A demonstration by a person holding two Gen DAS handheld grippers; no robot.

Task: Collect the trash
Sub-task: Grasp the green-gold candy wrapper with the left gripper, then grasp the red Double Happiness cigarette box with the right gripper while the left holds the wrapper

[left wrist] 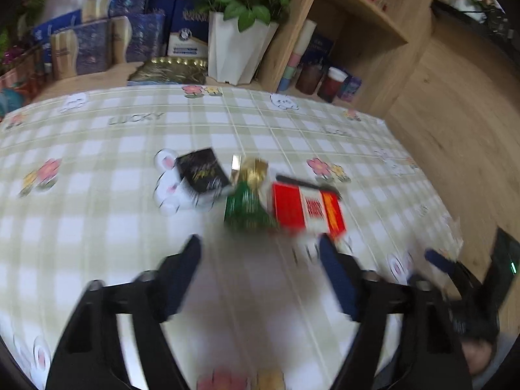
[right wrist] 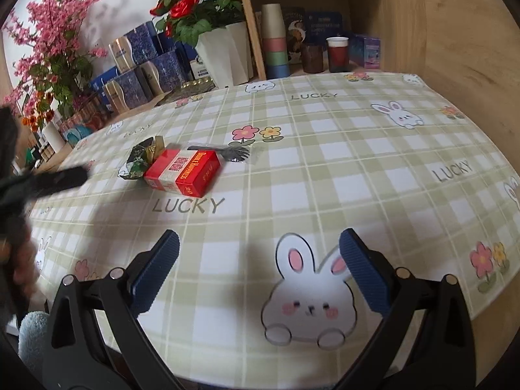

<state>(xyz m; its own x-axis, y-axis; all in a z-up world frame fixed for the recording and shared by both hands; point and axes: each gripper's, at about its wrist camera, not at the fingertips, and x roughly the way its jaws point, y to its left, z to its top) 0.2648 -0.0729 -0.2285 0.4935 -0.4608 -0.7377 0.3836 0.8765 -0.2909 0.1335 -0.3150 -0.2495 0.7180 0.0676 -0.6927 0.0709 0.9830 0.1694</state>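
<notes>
A small heap of trash lies on the checked tablecloth (right wrist: 325, 162). It holds a red and white cigarette box (left wrist: 307, 209) (right wrist: 183, 172), a green and gold wrapper (left wrist: 248, 201) (right wrist: 143, 157), a black packet (left wrist: 203, 174) and a wrapped black fork (left wrist: 305, 183) (right wrist: 227, 152). My left gripper (left wrist: 260, 253) is blurred, open and empty, just short of the heap. It also shows as a dark blur (right wrist: 65, 177) at the left edge of the right wrist view. My right gripper (right wrist: 260, 247) hangs open and empty over a printed rabbit, nearer the front edge than the heap.
Behind the table stand a white vase of red roses (left wrist: 237, 48) (right wrist: 224, 55), several blue boxes (left wrist: 94, 45) (right wrist: 146, 55) and pink blossom (right wrist: 55, 32). A wooden shelf (left wrist: 357, 22) holds stacked cups (right wrist: 274, 45) and jars (right wrist: 338, 53). A wooden wall (right wrist: 455, 32) bounds the right side.
</notes>
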